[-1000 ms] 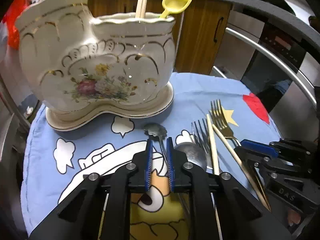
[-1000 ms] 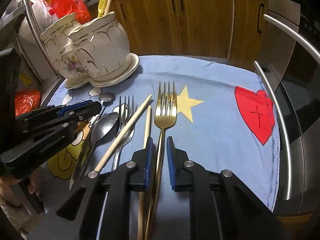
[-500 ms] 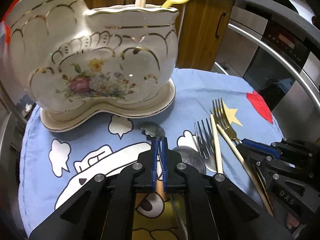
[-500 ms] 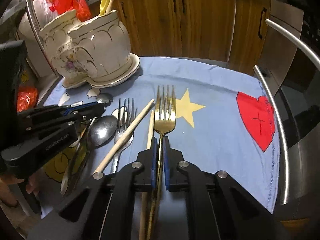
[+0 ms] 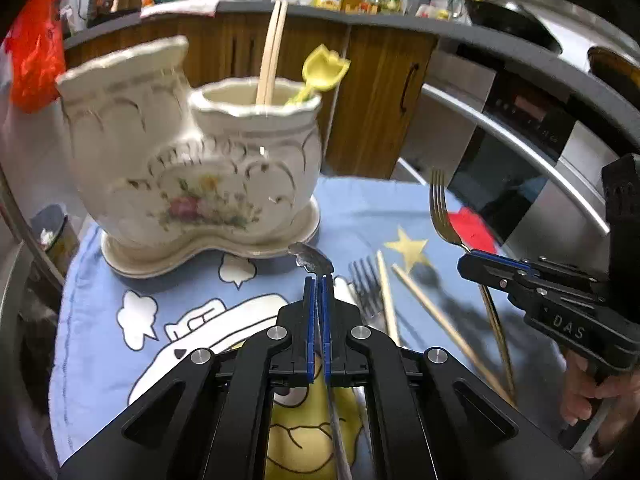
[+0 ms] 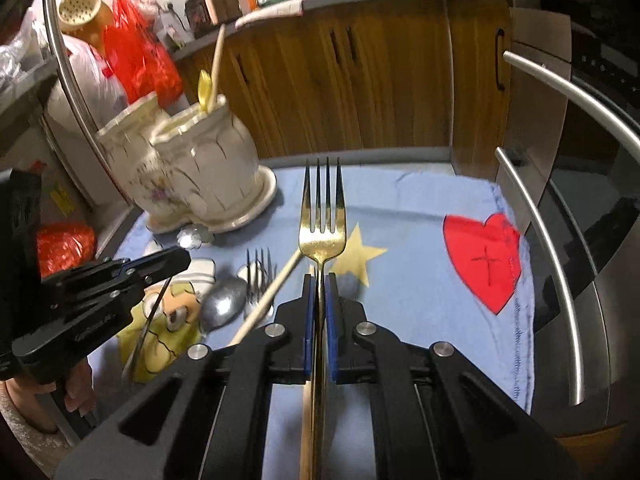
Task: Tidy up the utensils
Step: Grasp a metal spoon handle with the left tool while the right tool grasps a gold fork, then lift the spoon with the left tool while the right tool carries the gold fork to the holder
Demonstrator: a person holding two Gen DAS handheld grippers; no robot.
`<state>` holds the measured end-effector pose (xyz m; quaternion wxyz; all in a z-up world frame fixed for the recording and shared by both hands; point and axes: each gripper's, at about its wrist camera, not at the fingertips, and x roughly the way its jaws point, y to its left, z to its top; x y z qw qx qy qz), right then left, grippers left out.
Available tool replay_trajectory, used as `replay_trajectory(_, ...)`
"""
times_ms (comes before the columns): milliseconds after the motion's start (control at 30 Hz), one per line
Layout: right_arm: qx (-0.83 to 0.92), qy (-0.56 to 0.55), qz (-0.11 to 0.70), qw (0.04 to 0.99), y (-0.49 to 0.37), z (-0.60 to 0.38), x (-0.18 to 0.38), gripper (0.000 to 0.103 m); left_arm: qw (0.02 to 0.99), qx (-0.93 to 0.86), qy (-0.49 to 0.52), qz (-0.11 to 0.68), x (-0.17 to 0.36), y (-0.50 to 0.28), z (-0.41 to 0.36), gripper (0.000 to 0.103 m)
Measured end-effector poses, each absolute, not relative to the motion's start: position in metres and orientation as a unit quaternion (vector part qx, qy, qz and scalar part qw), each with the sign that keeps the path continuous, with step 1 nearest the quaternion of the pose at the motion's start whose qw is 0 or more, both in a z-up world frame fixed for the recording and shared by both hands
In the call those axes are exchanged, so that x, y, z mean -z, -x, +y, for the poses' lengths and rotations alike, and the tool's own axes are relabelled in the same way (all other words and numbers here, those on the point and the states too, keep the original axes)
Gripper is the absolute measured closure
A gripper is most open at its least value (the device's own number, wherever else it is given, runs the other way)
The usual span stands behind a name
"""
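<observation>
My left gripper (image 5: 318, 280) is shut on the thin handle of a small silver spoon (image 5: 310, 258) with a flower-shaped bowl, held just above the blue cloth (image 5: 100, 320). The right gripper (image 6: 320, 280) is shut on a gold fork (image 6: 322, 220), tines pointing away and raised off the cloth. Behind stands a cream floral ceramic holder (image 5: 192, 168) with two chopsticks (image 5: 272, 60) and a yellow spoon (image 5: 324, 68) inside. On the cloth lie a silver fork (image 6: 260, 276), a large silver spoon (image 6: 226, 304) and loose chopsticks (image 5: 386, 300).
The cloth (image 6: 420, 280) covers a small round table. Steel oven handles (image 6: 536, 240) curve close along its right side, with wooden cabinets (image 6: 360, 80) behind. A red bag (image 6: 136, 56) hangs at the left. A person's hand (image 5: 580, 392) holds the right gripper.
Both grippers closed on their utensils and rose. The small spoon and the gold fork now hang above the cloth; the holder looks farther away.
</observation>
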<state>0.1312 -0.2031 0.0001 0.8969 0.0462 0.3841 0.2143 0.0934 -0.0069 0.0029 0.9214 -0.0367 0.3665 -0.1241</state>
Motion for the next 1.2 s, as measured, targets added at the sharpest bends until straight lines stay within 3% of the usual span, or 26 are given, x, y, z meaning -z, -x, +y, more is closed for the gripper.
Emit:
replay_trajectory(833, -0.229, -0.052, 0.213, 0.948, -0.086, -0.216, -0.061, 0.098, 0.948, 0.150, 0.039, 0.278, -0.048, -0.053, 0.012, 0.100)
replay_trajectory(1200, -0.250, -0.049, 0.209, 0.944, -0.088, -0.194, -0.087, 0.098, 0.974, 0.132, 0.040, 0.181, -0.113, -0.042, 0.047, 0.100)
